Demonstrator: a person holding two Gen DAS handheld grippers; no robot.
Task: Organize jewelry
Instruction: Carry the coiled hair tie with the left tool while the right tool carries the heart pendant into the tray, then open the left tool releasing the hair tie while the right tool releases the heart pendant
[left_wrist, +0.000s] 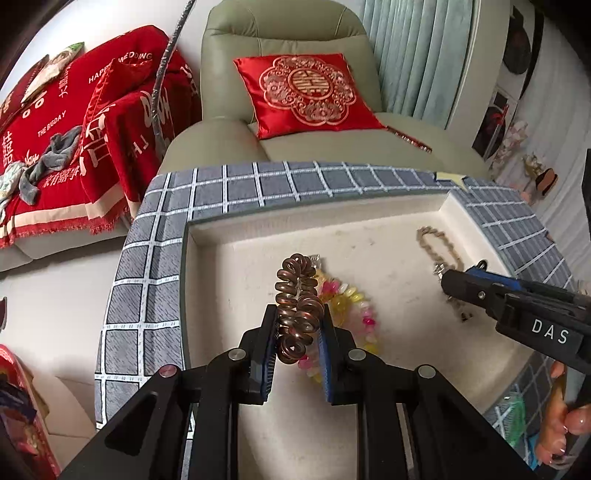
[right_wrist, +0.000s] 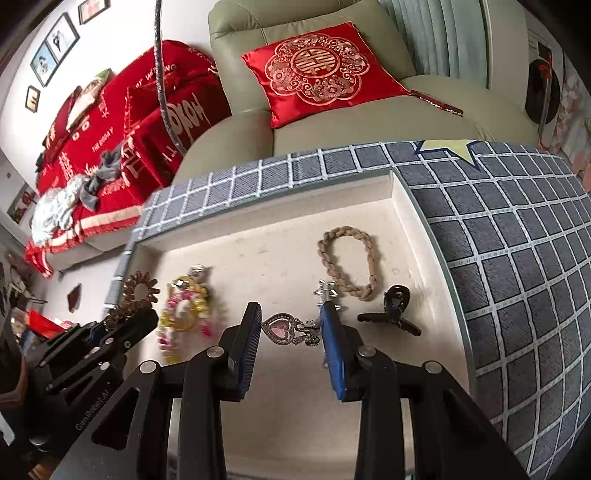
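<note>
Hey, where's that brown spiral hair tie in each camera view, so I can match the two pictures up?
Left wrist view: the spiral hair tie sits low in the centre, pinched in the left claw.
Right wrist view: it is at the left edge of the tray, at that same claw's tip.
Shared landmark: the red embroidered cushion on the armchair.

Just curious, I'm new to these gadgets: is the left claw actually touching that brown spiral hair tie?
Touching. In the left wrist view, the left gripper has both blue pads pressed against the brown spiral hair tie, which stands upright between them.
</note>
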